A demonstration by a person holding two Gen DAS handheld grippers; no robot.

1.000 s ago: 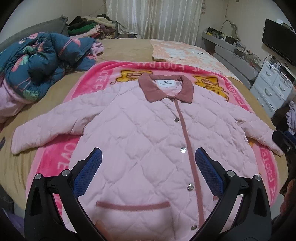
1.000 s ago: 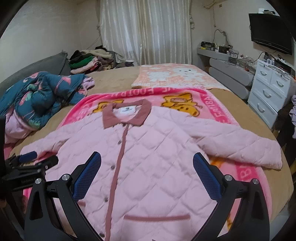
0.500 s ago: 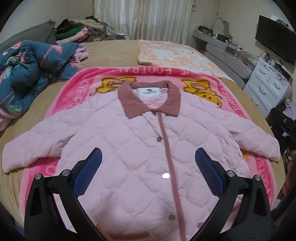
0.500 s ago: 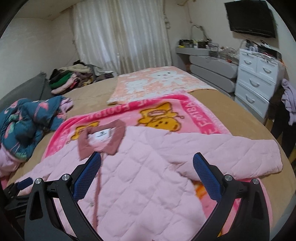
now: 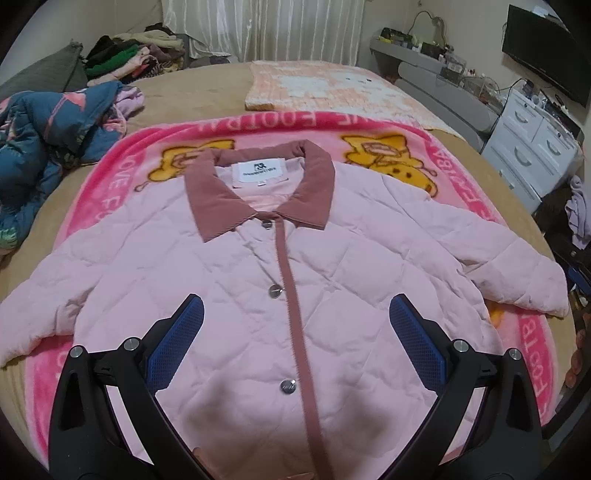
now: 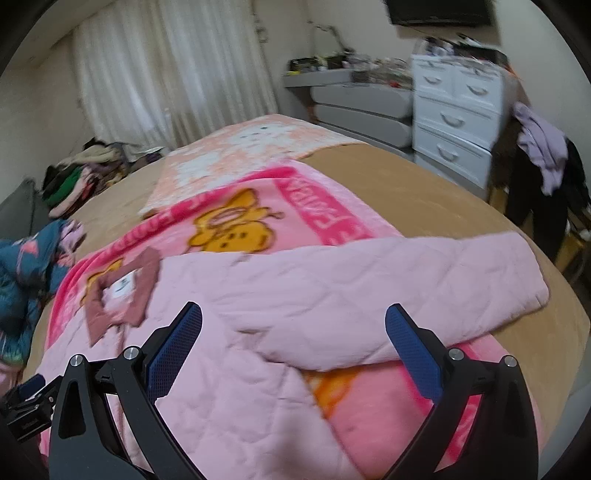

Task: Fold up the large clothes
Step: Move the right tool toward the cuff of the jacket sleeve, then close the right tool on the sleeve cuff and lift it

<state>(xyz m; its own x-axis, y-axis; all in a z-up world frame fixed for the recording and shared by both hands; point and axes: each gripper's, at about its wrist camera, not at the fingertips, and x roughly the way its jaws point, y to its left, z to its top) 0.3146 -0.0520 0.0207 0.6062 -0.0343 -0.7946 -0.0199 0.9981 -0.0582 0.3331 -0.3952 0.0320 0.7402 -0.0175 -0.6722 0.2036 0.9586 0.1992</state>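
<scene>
A pink quilted jacket [image 5: 236, 295] lies flat, front up and snapped closed, on a pink cartoon blanket [image 5: 110, 192] spread across a tan bed [image 5: 199, 81]; collar [image 5: 258, 188] toward the far edge w/ the curtains [image 5: 266, 29]. Left gripper [image 5: 295, 328] hovers over the jacket's chest, jaws spread wide, holding nothing. Right gripper [image 6: 293, 339], also spread and empty, is above the jacket's sleeve [image 6: 406, 280], which reaches toward the bed's right edge. A blue floral quilt [image 5: 48, 125] is bunched at the left edge; white drawers [image 6: 454, 114] stand beyond the bed.
</scene>
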